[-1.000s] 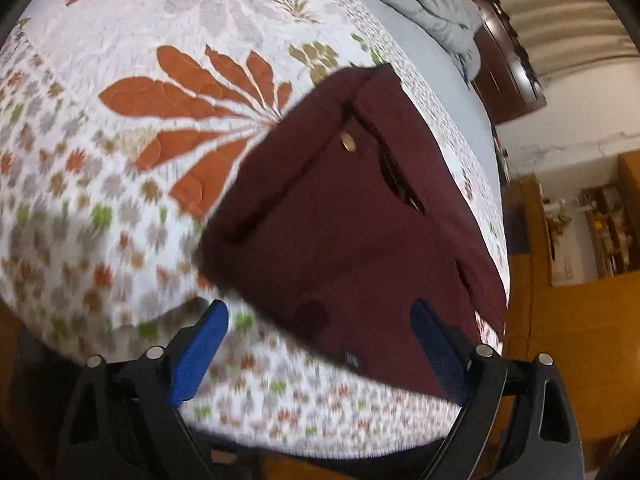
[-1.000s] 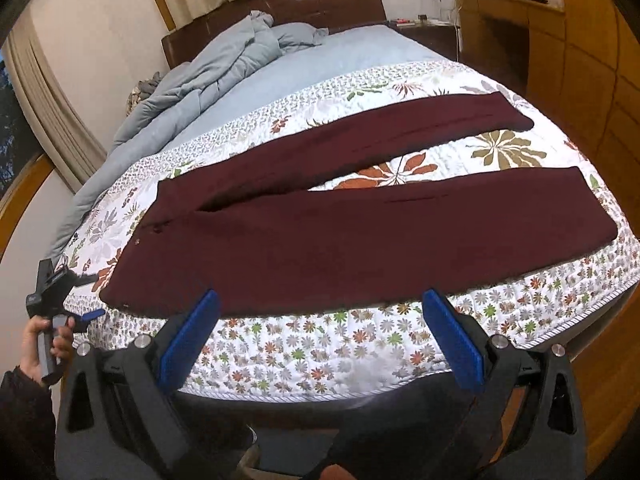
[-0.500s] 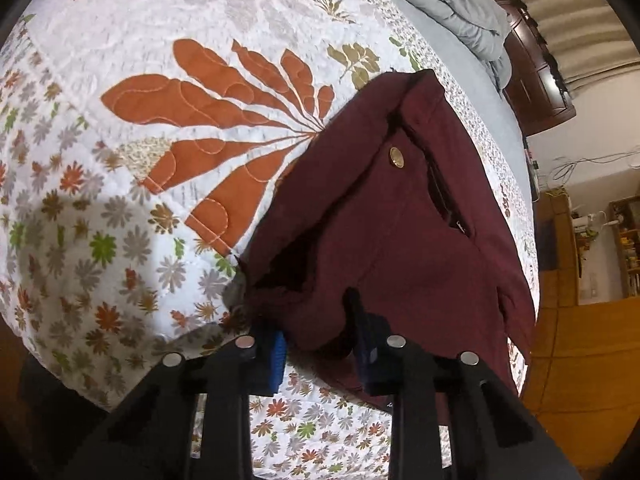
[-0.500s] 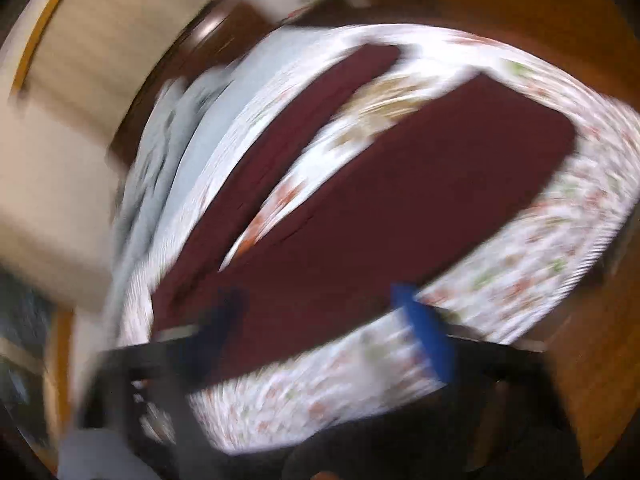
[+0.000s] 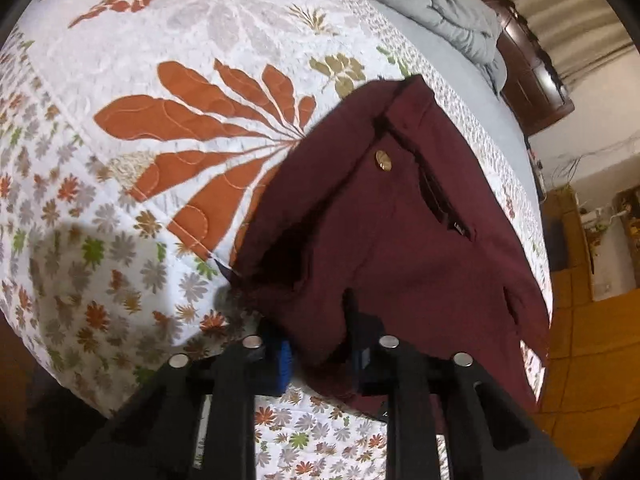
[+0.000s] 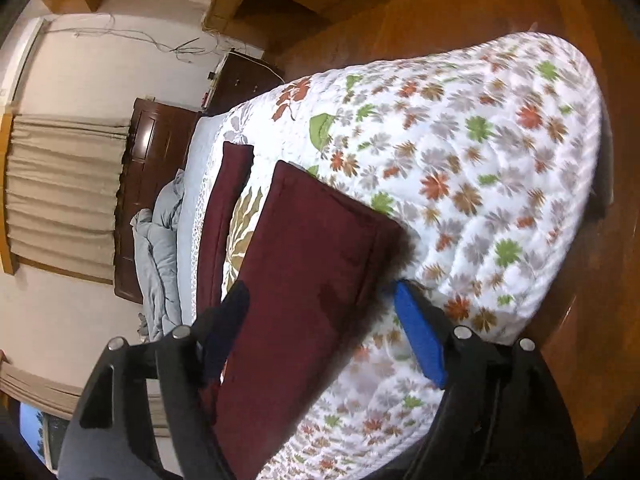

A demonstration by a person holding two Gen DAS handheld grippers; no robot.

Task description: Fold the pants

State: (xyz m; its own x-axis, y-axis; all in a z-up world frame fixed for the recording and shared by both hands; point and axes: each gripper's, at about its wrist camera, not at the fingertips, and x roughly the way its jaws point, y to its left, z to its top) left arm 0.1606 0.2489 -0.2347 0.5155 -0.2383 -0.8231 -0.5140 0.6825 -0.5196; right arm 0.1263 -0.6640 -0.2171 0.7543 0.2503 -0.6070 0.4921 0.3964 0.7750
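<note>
A pair of dark maroon woven trousers (image 5: 400,240) was spread flat on a white quilted bedspread with orange, green and grey flower prints (image 5: 120,160), near the bed's foot edge. The waistband corner nearest that edge was pinched between the blue-padded fingers of the left gripper (image 5: 320,354), whose jaws were clenched on a bunched fold of the cloth. A brass button (image 5: 383,159) was seen on the waistband, and a small label (image 5: 460,227) beside a pocket opening was too small for its writing to be read. The right gripper (image 6: 320,320) was held over the hem of the nearer trouser leg (image 6: 316,264), close to the bedspread's far corner, its jaws spread wide to either side of the hem and closed on nothing. A rumpled grey-blue duvet (image 6: 160,248) was piled at the bed's head end, against a dark wooden headboard (image 6: 152,152).
</note>
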